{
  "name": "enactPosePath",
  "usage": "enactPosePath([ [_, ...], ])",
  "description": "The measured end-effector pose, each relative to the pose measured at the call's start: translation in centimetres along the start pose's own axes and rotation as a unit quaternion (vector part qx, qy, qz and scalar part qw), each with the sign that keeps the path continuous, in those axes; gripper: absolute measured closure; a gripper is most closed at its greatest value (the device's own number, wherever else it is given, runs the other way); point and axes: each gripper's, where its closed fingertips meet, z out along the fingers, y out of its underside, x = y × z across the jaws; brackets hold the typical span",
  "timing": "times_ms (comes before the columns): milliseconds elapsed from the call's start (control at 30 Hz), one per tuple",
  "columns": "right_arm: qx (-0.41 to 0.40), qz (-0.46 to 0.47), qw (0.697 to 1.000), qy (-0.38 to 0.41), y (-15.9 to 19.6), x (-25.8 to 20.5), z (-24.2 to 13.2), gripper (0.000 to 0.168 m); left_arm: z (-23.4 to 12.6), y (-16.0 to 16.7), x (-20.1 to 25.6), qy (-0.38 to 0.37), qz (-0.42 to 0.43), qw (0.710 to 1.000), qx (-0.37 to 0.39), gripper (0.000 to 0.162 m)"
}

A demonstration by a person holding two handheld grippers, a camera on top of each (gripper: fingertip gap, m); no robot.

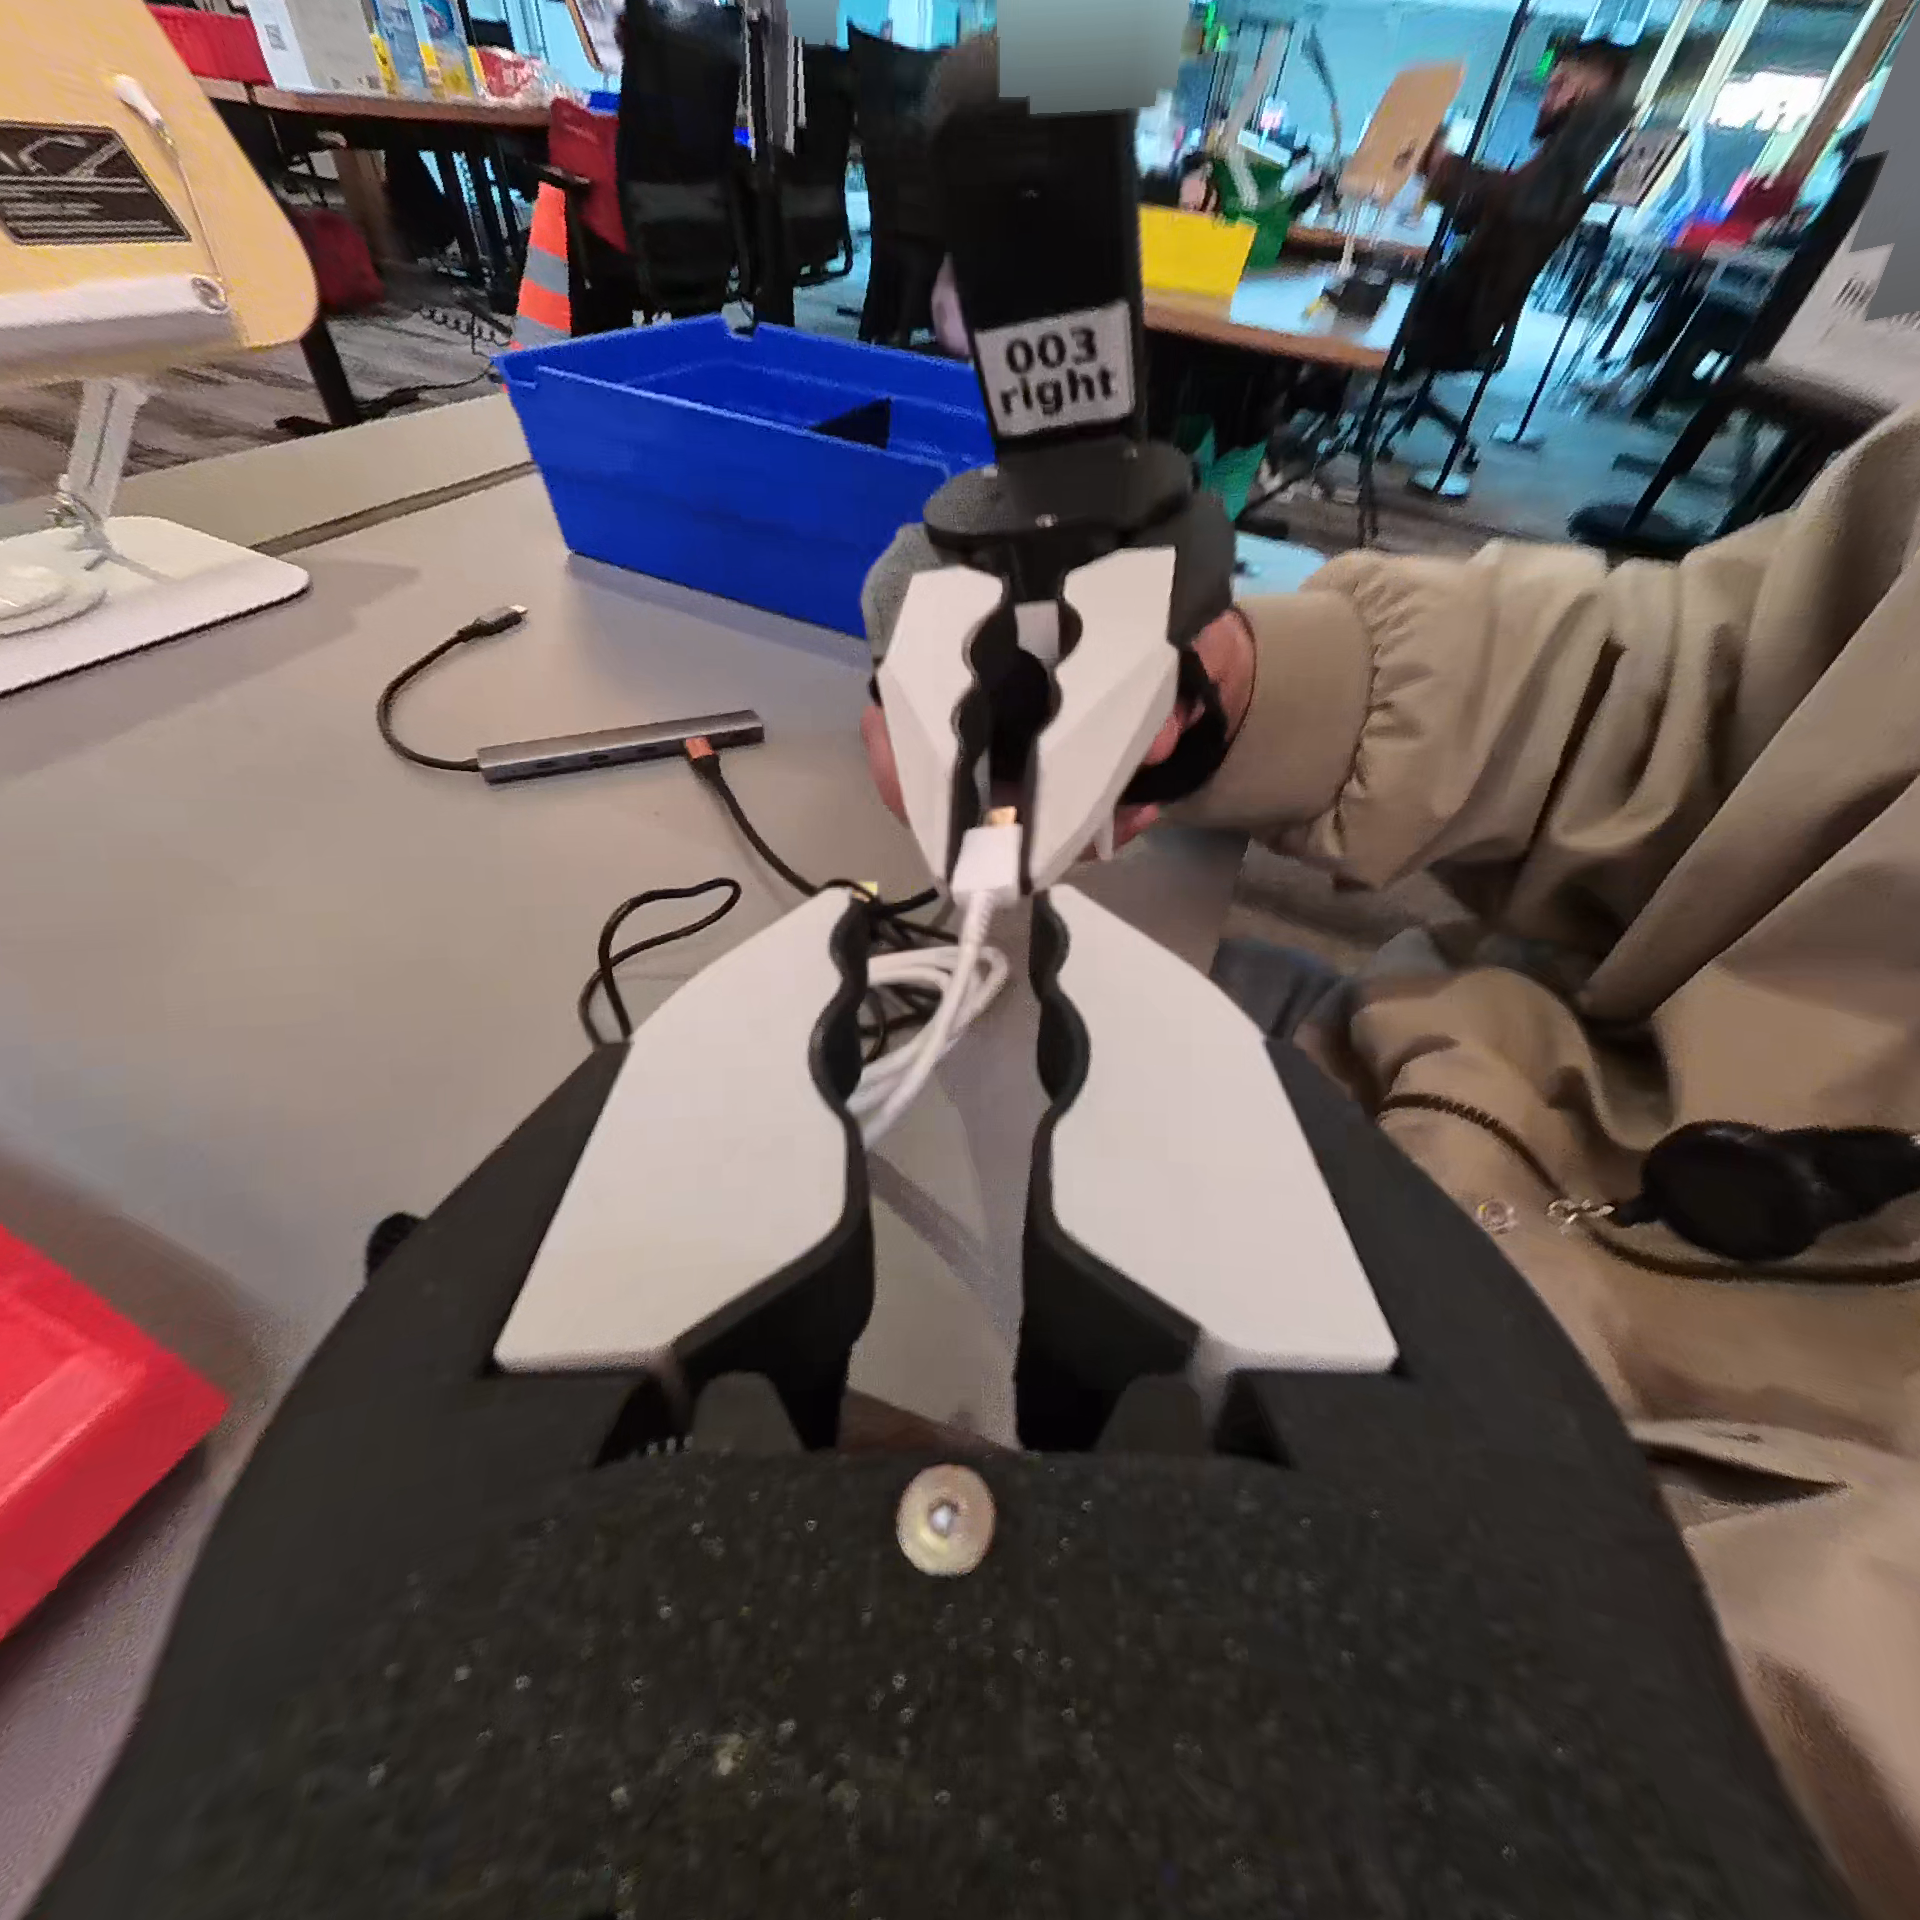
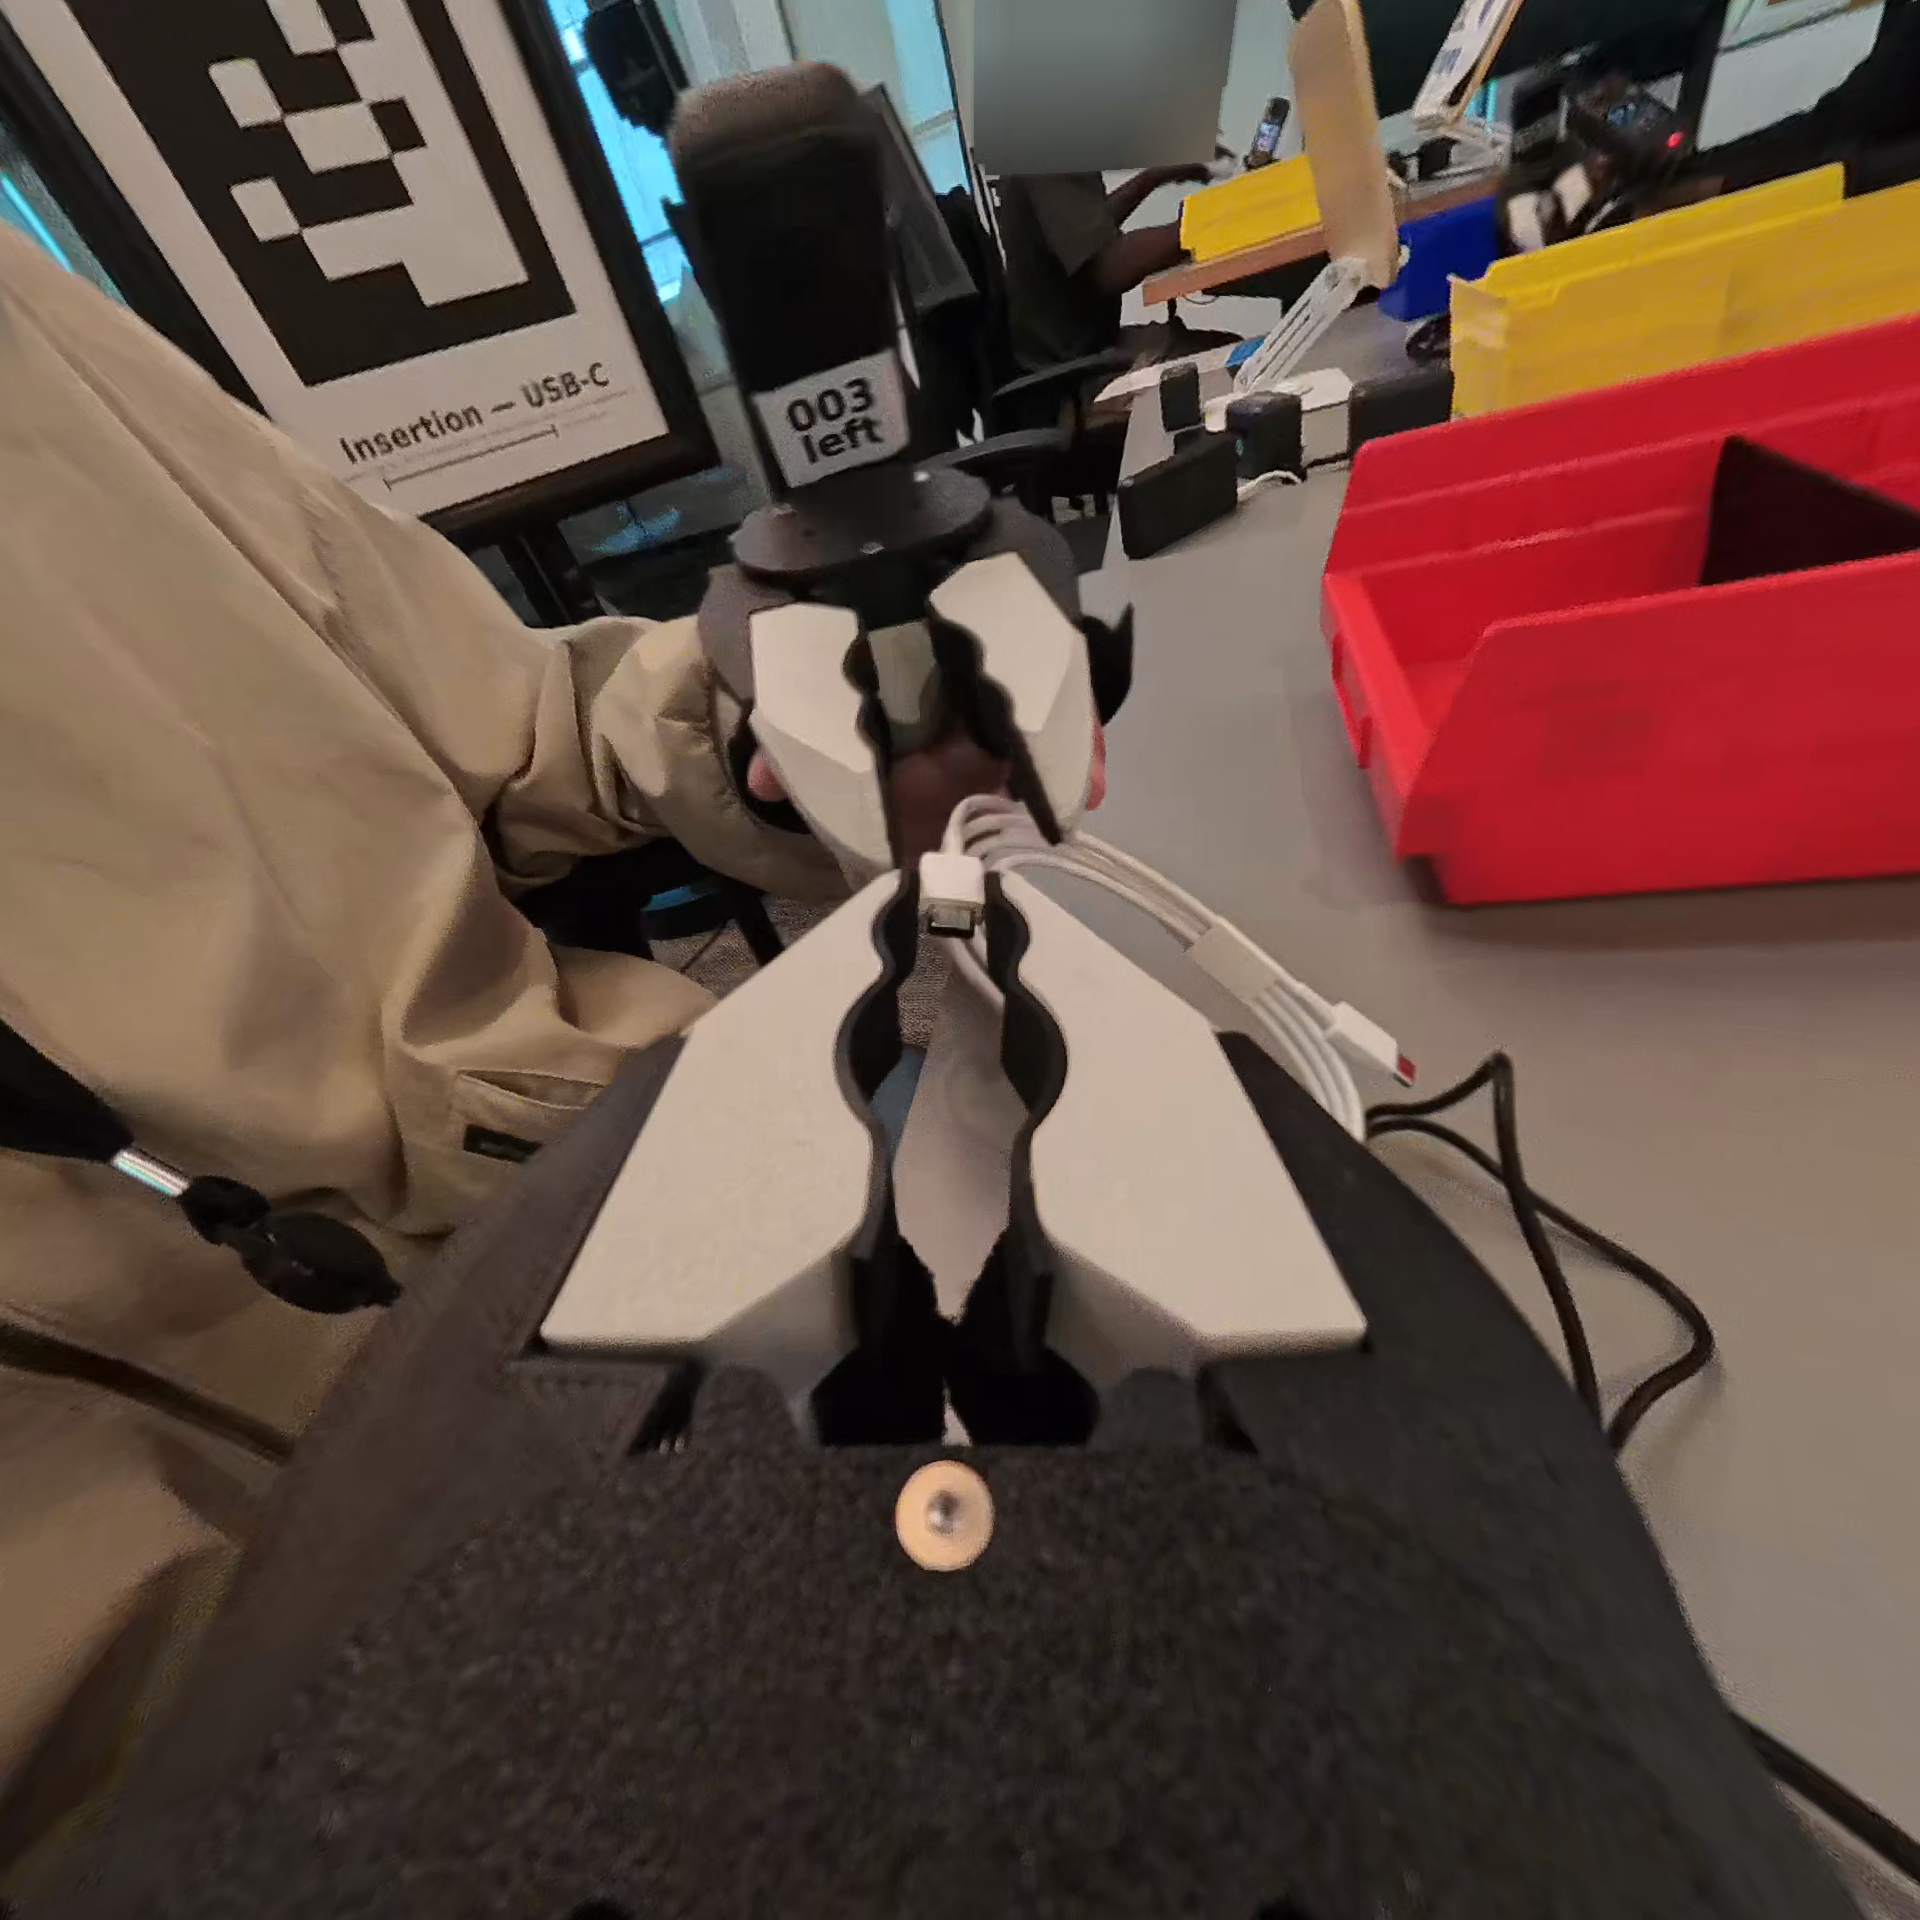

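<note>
A white plug (image 2: 951, 899) is pinched between the tips of the right gripper (image 2: 948, 904), whose jaws are closed on it; in the left wrist view the same gripper (image 1: 987, 873) is seen from the front with the plug (image 1: 985, 868) held at its very tip. The white cable (image 1: 925, 1039) hangs down from the plug and runs in a loose loop between the fingers of the left gripper (image 1: 940, 914). Those fingers stand apart with a clear gap, and whether they touch the cable cannot be told. The 2 grippers face each other, tip nearly to tip, above the grey table (image 1: 260, 935).

The cable is judged light, soft and floppy, so it will sag and swing wherever it is not held. The plug is small, hard and smooth, and is best gripped on its flat plastic sides, just behind the metal end. In the right wrist view a bundle of white cable ends (image 2: 1299, 1008) is seen trailing to the right of the right gripper, resting on the table.

Beyond the left gripper, to its left, a slim grey hub (image 1: 618, 746) with a black cord (image 1: 665, 935) lies on the table, and a blue bin (image 1: 727, 468) sits farther off. A red bin (image 2: 1610, 675) is seen ahead and to the right of the right gripper
</note>
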Motion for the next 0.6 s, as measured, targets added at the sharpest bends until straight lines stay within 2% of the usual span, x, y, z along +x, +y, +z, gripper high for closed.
enactPosePath([
  [133, 0.025, -0.048, 0.999, 0.007, -0.8, -0.6, 0.3, 0.157, -0.2, -0.9, 0.3, 0.026, -0.043, 0.998, 0.039, 0.134],
  [267, 0.045, -0.058, 0.997, 0.006, -1.4, -0.9, 0.3, 0.157, -0.4, -1.3, 0.6, 0.030, -0.026, 0.998, 0.052, 0.137],
  [333, 0.050, -0.053, 0.997, 0.003, -1.5, -0.9, 0.3, 0.157, -0.4, -1.3, 0.8, 0.033, -0.021, 0.998, 0.051, 0.141],
  [400, 0.050, -0.053, 0.997, 0.002, -1.4, -0.9, 0.2, 0.157, -0.4, -1.2, 1.2, 0.047, -0.015, 0.998, 0.049, 0.151],
  [600, 0.056, -0.048, 0.997, 0.001, -1.5, -0.8, 0.1, 0.157, -0.4, -1.2, 1.0, 0.043, -0.015, 0.998, 0.035, 0.154],
])
